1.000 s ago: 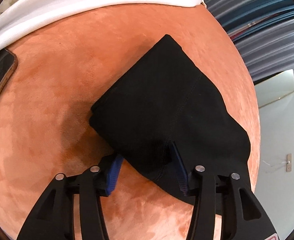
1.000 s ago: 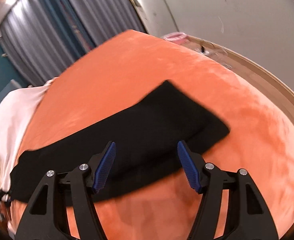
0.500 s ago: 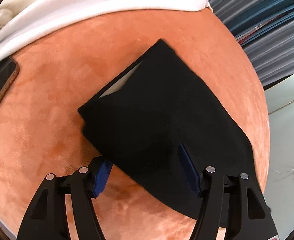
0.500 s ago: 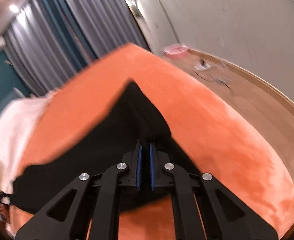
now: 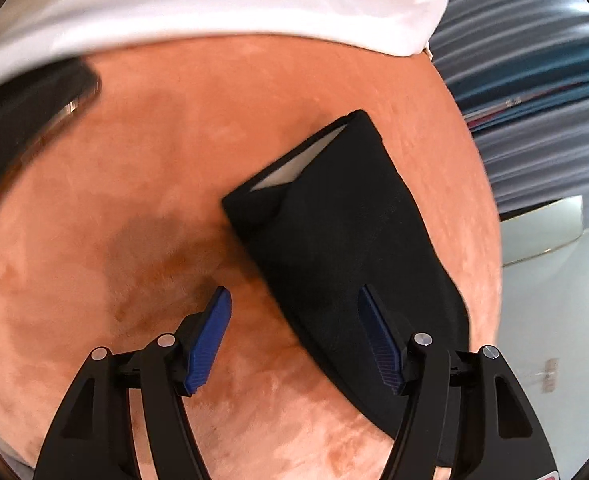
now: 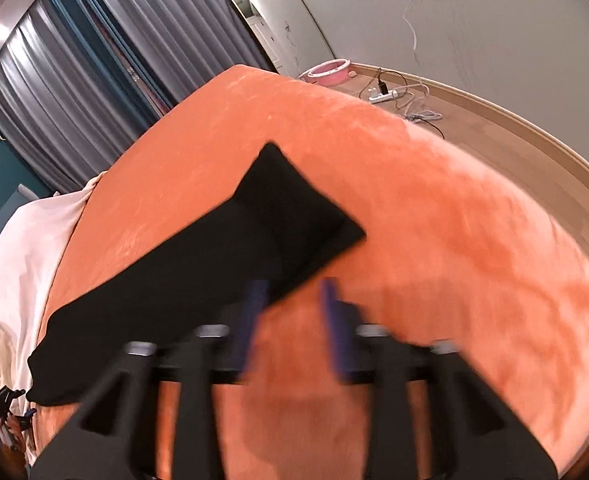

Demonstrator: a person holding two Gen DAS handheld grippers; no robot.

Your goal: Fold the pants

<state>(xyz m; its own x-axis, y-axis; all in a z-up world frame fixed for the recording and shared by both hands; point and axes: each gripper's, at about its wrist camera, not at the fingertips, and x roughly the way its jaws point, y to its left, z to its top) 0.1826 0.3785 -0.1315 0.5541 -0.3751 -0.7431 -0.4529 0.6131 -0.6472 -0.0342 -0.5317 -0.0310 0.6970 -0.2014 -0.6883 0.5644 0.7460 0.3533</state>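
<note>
Black pants (image 5: 346, 248) lie flat on an orange velvet bed cover (image 5: 134, 208), with white lining showing at the waistband opening. My left gripper (image 5: 294, 332) is open and empty, its right finger over the pants' near edge. In the right wrist view the pants (image 6: 214, 256) stretch from lower left to a folded-over leg end at centre. My right gripper (image 6: 290, 320) is blurred, its jaws apart and empty, just in front of the folded end.
A white sheet (image 5: 214, 4) lies at the far edge and shows in the right wrist view (image 6: 26, 248). A dark phone (image 5: 26, 116) lies left. Curtains (image 6: 74, 92), a pink ring (image 6: 328, 71) and a power strip (image 6: 382, 96) are on the floor beyond.
My left gripper let go of the pants' edge and drew back left. My right gripper shut on the leg end, carried it over, then opened and released it.
</note>
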